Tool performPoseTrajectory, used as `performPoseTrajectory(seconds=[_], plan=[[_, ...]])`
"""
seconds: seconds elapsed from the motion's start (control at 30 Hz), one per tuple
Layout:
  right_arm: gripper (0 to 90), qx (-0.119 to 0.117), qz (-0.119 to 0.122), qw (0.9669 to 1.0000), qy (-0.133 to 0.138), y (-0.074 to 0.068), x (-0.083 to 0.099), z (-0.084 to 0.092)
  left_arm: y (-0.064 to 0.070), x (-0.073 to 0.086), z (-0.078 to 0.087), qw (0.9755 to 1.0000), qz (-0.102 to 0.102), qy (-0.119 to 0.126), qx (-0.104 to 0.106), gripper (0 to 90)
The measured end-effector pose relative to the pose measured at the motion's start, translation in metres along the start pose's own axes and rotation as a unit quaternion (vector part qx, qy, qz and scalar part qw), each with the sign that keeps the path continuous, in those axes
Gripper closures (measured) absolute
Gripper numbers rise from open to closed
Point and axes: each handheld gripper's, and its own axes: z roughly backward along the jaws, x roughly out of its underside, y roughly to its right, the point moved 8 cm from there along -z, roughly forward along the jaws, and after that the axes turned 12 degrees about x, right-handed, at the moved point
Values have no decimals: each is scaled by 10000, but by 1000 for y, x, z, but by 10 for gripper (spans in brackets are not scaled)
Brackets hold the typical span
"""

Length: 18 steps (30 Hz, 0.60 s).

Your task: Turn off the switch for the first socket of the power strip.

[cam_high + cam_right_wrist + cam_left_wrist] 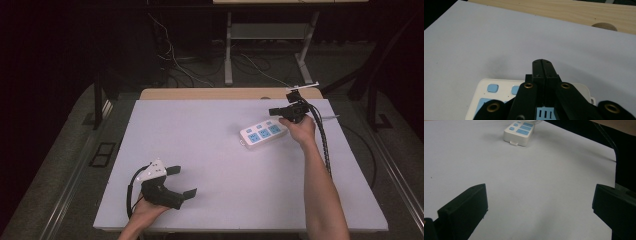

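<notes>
A white power strip (263, 132) with blue sockets and buttons lies on the white tabletop (210, 155), at the right and towards the back. My right gripper (274, 111) hangs just above the strip's right end. In the right gripper view its jaws (542, 63) are pressed together with nothing between them, over the strip (489, 96). My left gripper (183, 181) rests at the near left of the table, jaws wide apart and empty. The left gripper view looks between those jaws (539, 207) across bare white surface to the strip (520, 131) far off.
A wooden table edge (230, 93) runs behind the white top, with a round cutout (604, 26) in it. Desk legs (228, 50) and loose cables (175, 65) stand on the dark floor beyond. The right gripper's cable (324, 140) trails along the forearm.
</notes>
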Motion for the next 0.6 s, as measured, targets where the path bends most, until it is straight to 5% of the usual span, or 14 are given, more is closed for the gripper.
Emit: performPoseTrajectory(seconds=[0.6], plan=[[897, 106, -20, 9996, -261, 5, 11, -14, 0, 0, 0, 10000, -21, -22, 0, 0]])
